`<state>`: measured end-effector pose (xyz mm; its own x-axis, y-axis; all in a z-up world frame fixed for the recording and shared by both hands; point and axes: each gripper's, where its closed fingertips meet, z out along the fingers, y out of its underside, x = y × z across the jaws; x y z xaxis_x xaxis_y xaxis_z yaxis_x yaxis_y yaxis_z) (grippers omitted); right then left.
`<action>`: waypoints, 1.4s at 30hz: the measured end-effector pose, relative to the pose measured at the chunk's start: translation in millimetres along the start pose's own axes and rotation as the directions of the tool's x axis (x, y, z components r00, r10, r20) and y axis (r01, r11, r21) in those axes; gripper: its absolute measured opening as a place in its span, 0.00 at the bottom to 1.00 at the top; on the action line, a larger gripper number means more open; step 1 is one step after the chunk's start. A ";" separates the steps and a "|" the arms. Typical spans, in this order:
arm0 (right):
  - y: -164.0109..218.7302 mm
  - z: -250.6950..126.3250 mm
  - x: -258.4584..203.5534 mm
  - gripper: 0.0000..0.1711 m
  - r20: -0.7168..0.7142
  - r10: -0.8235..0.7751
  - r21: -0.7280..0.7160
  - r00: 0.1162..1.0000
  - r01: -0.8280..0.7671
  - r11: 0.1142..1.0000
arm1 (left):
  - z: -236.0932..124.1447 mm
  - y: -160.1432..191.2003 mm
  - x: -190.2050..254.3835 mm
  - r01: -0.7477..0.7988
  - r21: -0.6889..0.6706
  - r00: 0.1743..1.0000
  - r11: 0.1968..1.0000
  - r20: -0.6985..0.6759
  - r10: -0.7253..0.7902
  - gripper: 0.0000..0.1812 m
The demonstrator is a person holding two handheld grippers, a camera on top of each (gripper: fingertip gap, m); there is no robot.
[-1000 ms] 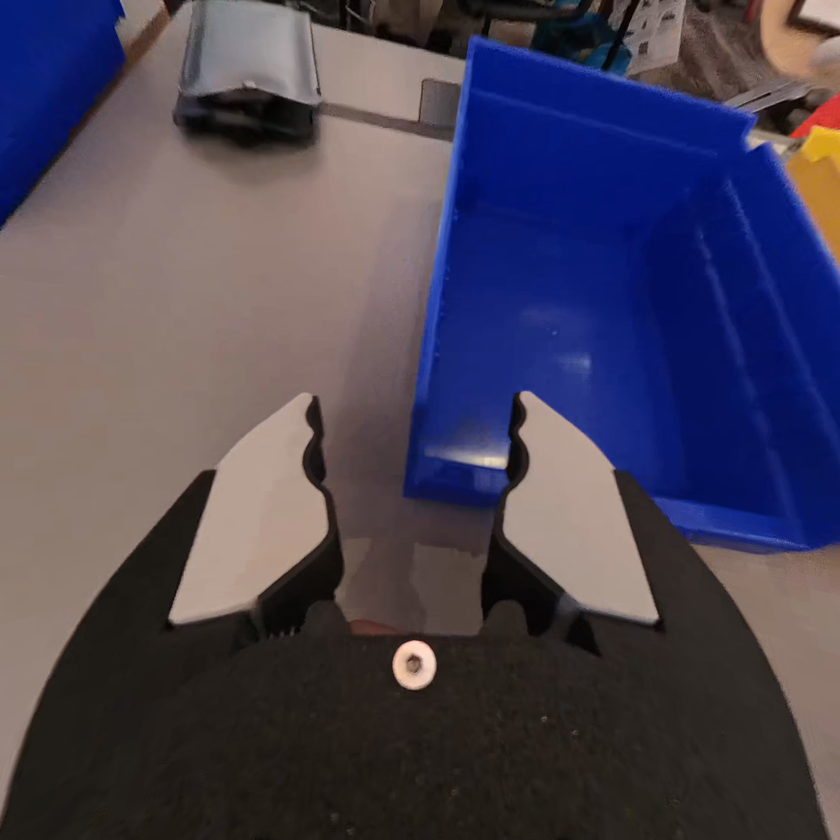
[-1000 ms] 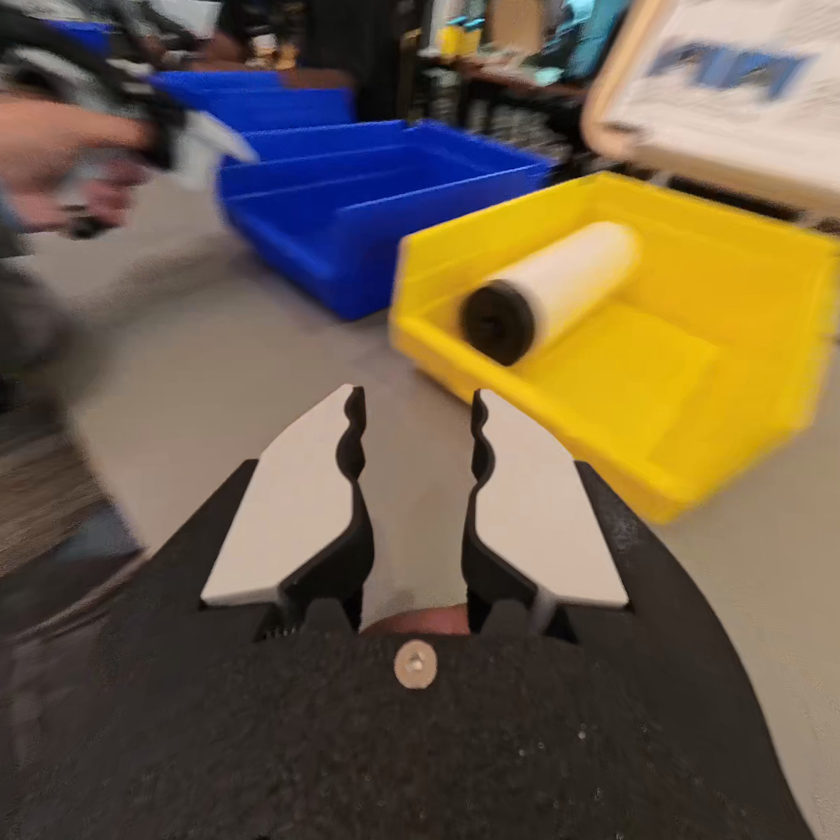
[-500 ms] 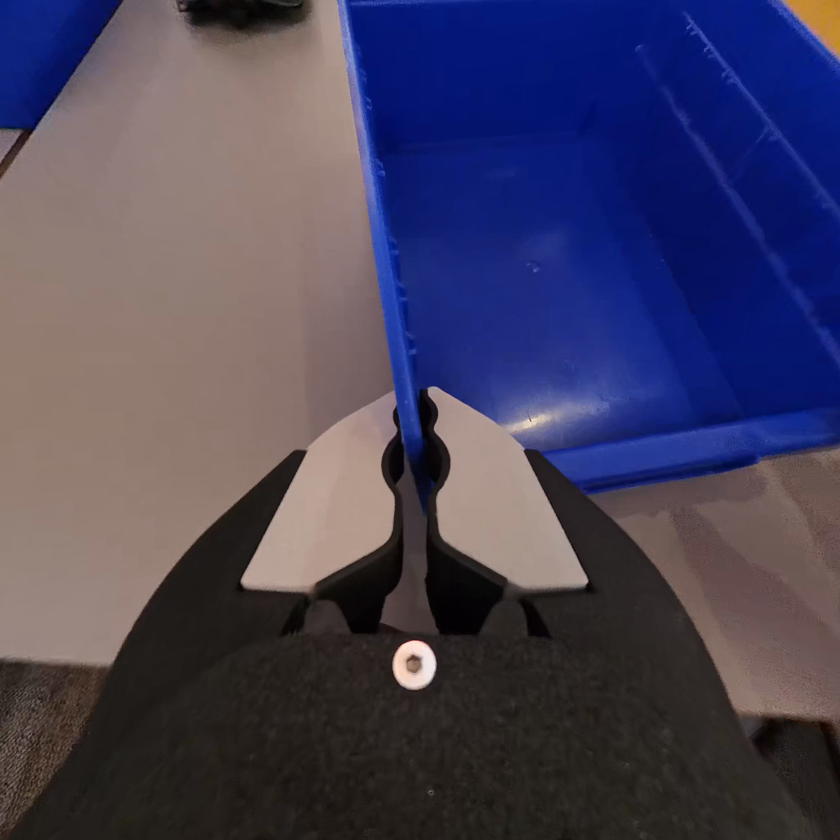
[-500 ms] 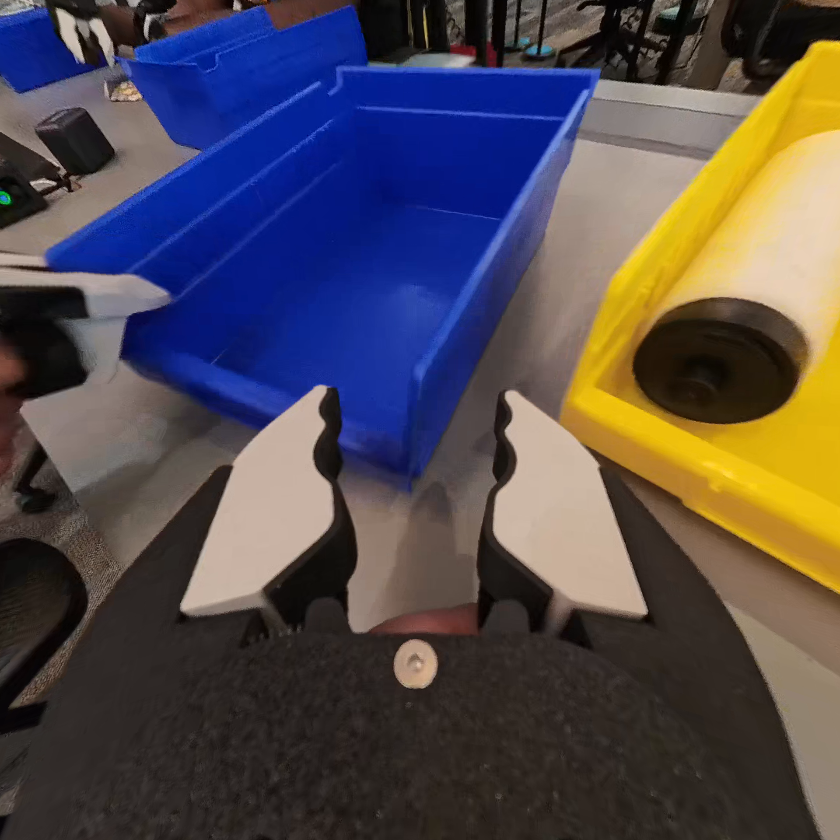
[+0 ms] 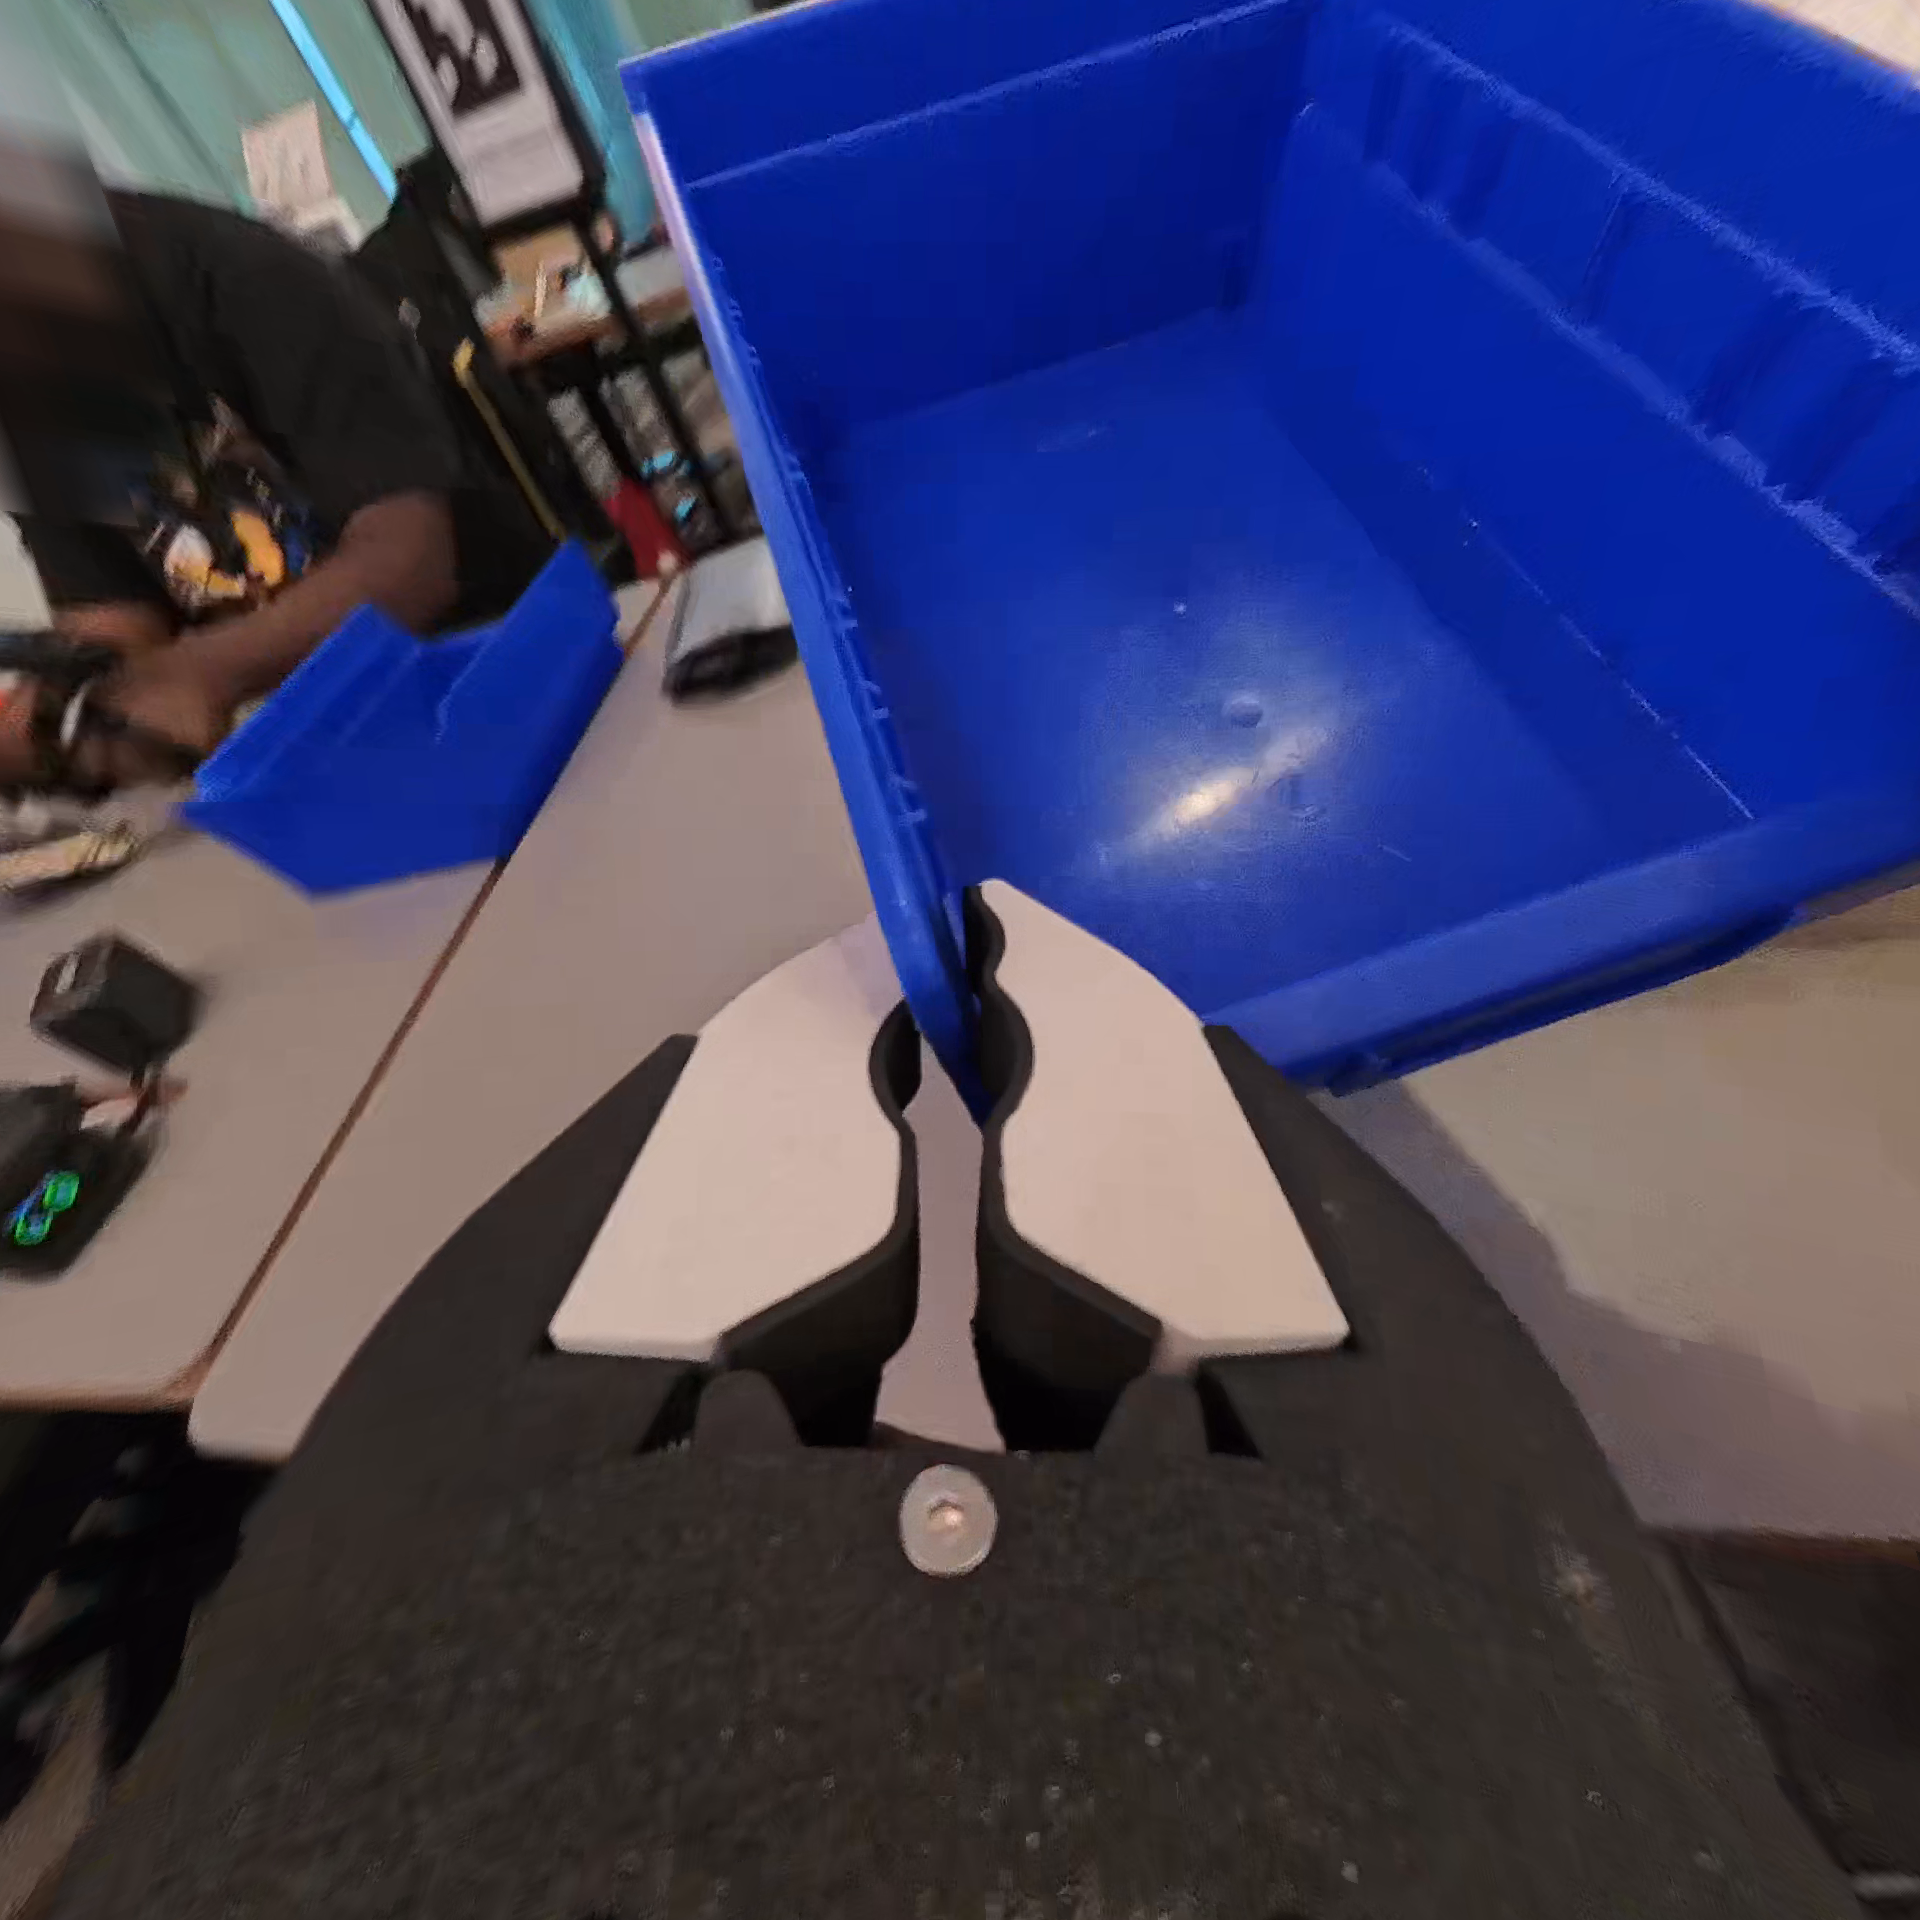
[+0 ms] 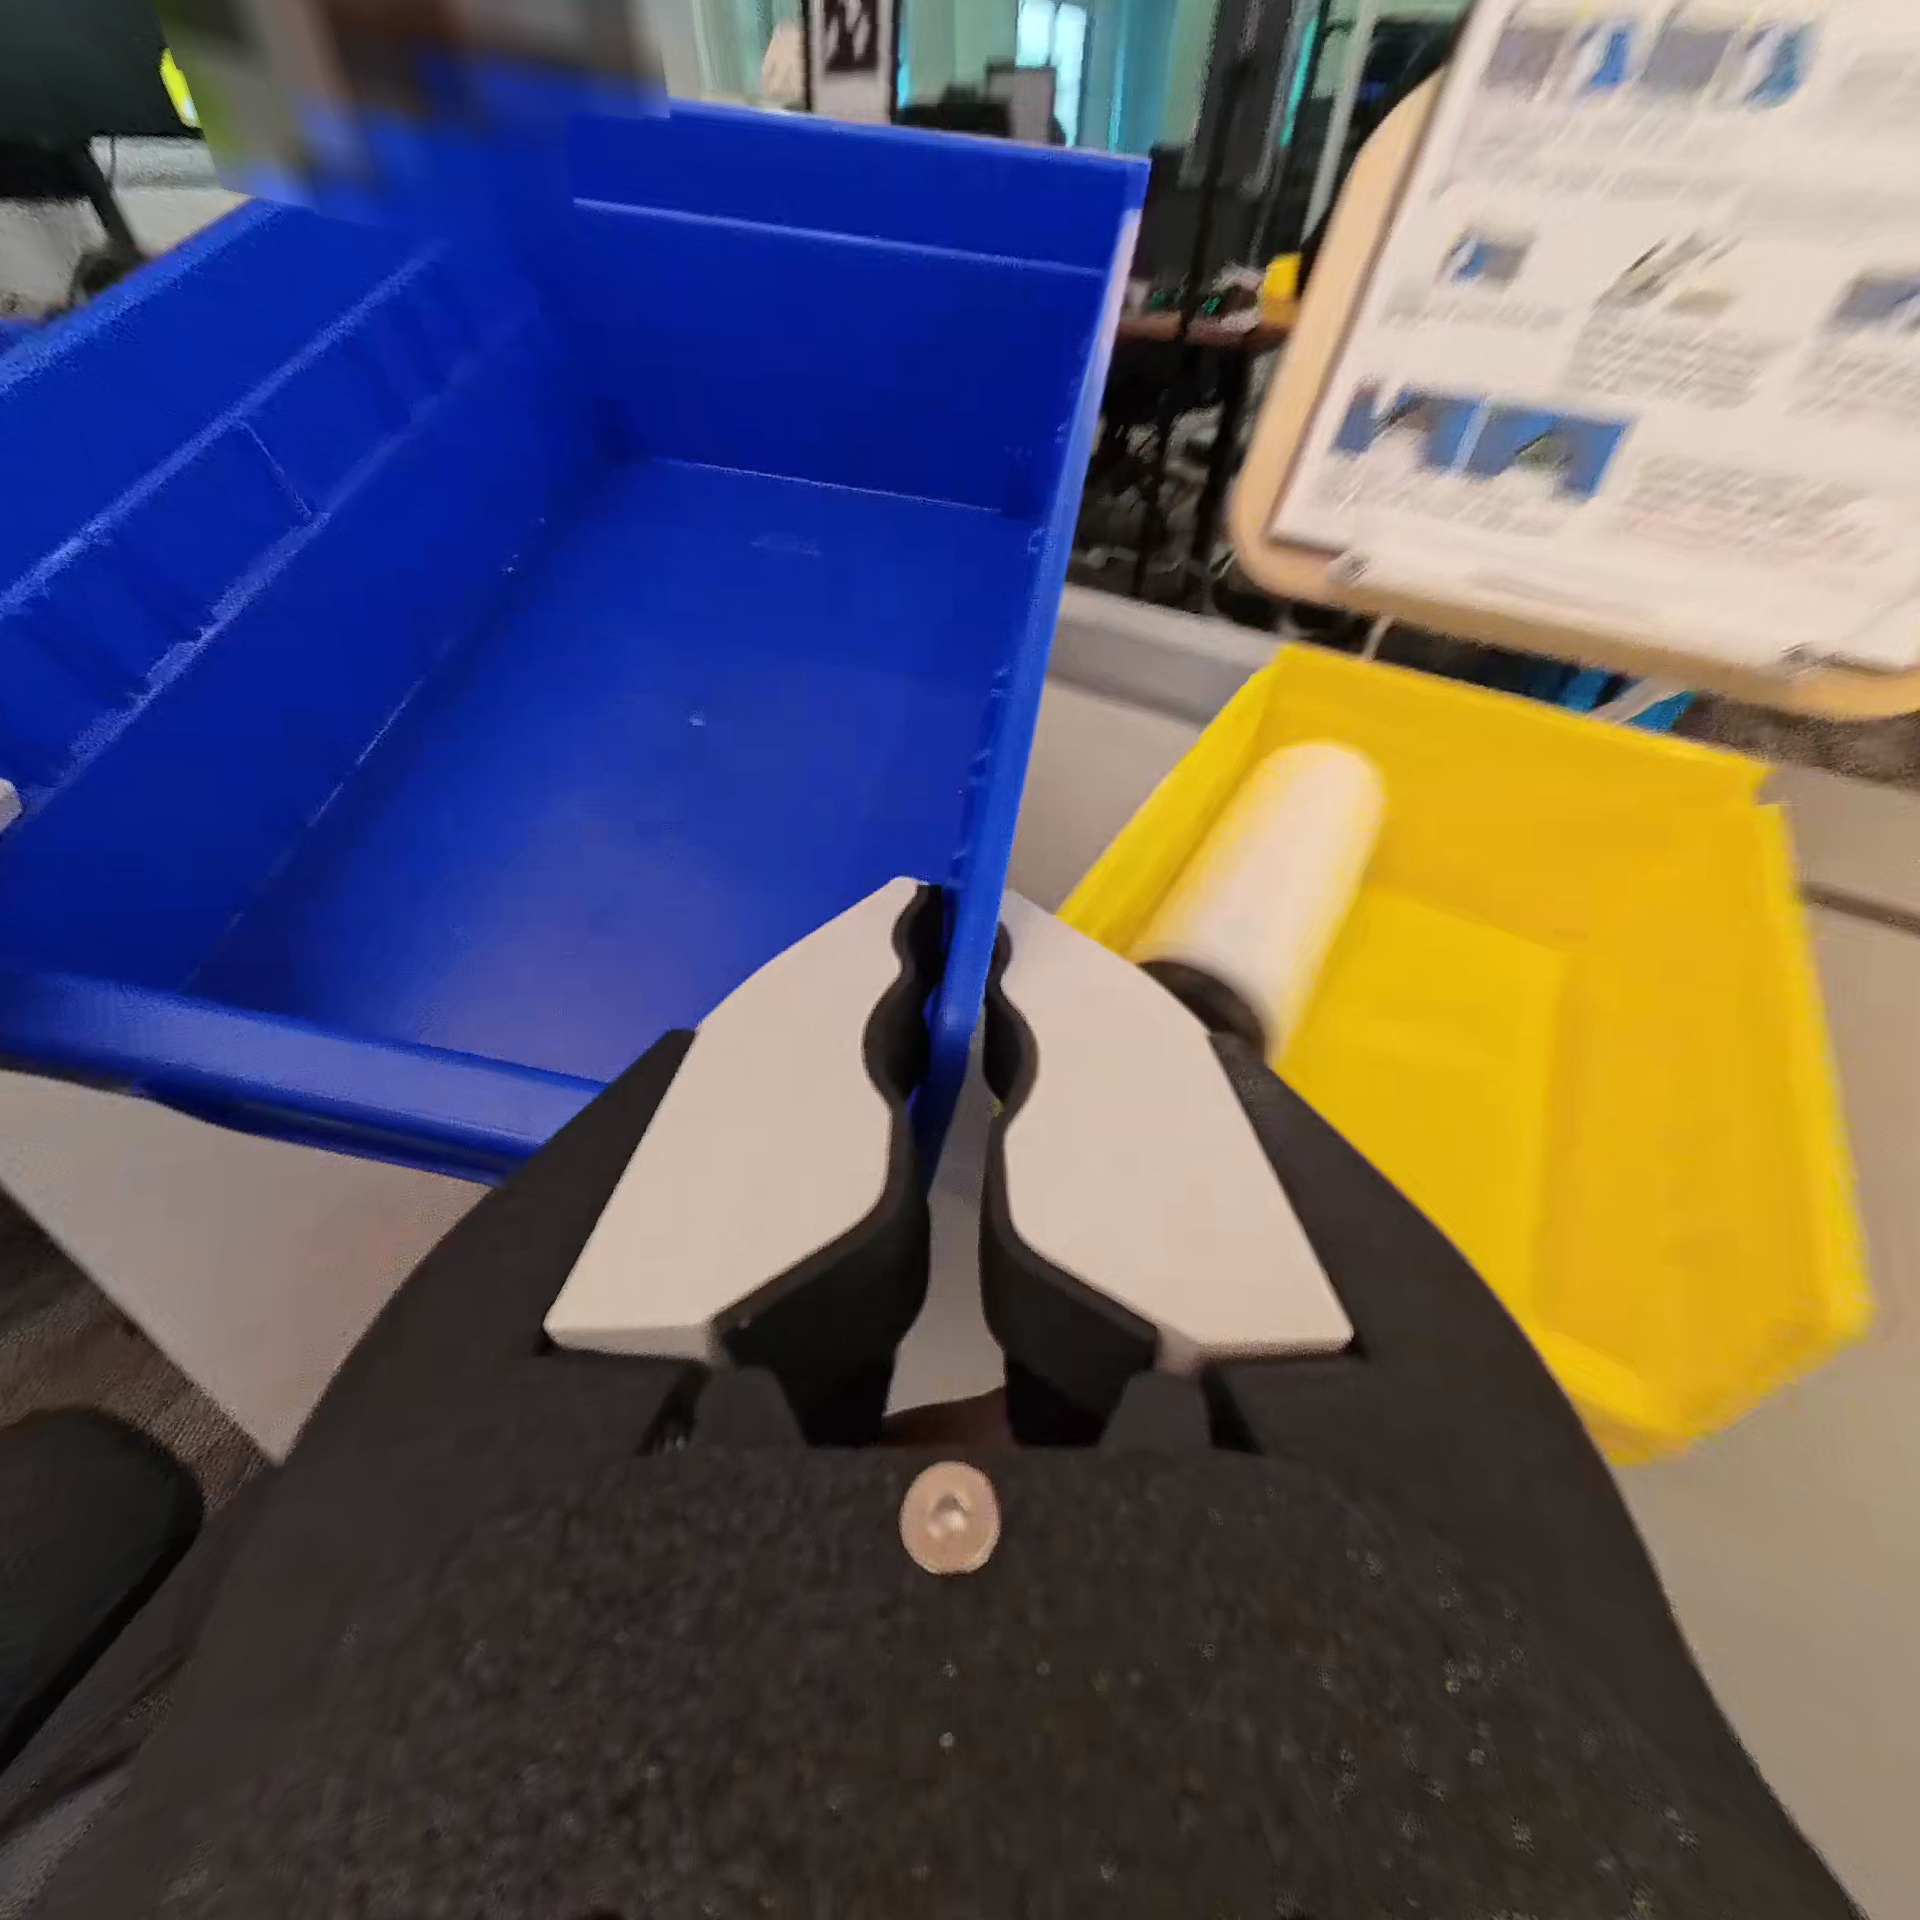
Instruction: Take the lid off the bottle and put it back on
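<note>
— What do we hold now?

— We hold the big blue bin (image 5: 1299,623) from two sides. The fingers of our left gripper (image 5: 948,997) are pressed together on its left wall, and the fingers of our right gripper (image 6: 961,987) are pressed together on its right wall. Its far end looks raised from the desk (image 5: 623,935).

— And the bottle, where is it?

— The bottle (image 6: 1262,873) lies on its side in the yellow bin (image 6: 1662,1039), just right of the big blue bin. It is a pale cream cylinder, and its dark lid (image 6: 1205,997) is on the end near us.

— How many of each do we count?

— One bottle, one yellow bin, and two blue bins: ours and a second blue bin (image 5: 416,748) to its left.
</note>
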<state>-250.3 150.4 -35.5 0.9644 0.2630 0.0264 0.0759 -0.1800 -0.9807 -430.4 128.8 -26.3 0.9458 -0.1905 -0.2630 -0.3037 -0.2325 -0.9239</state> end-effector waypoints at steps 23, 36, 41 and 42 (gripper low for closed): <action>99.0 -172.0 455.2 0.03 -0.577 0.108 -0.141 0.809 -0.229 0.963 | 104.3 -57.3 488.5 -0.284 0.000 0.805 0.959 -0.543 0.238 0.06; 161.5 -133.8 478.2 0.05 -0.533 0.214 -0.165 0.819 -0.348 0.923 | 118.8 -29.1 505.0 -0.255 -0.081 0.757 0.963 -0.636 0.147 0.12; 124.5 -165.4 478.5 0.21 -0.622 0.098 -0.114 0.777 -0.214 0.970 | 61.7 -72.5 436.3 -0.120 0.098 0.691 0.988 -0.706 0.154 0.25; 107.0 -171.4 471.0 0.23 -0.632 0.048 -0.100 0.774 -0.143 0.985 | 55.9 -77.5 408.4 -0.077 0.098 0.699 0.992 -0.705 0.124 0.25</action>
<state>255.5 92.5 -94.8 0.9099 -0.4038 0.0952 -0.0381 -0.3098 -0.9500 -14.2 122.3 -77.6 0.5423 -0.8339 -0.1024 -0.3634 -0.1229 -0.9235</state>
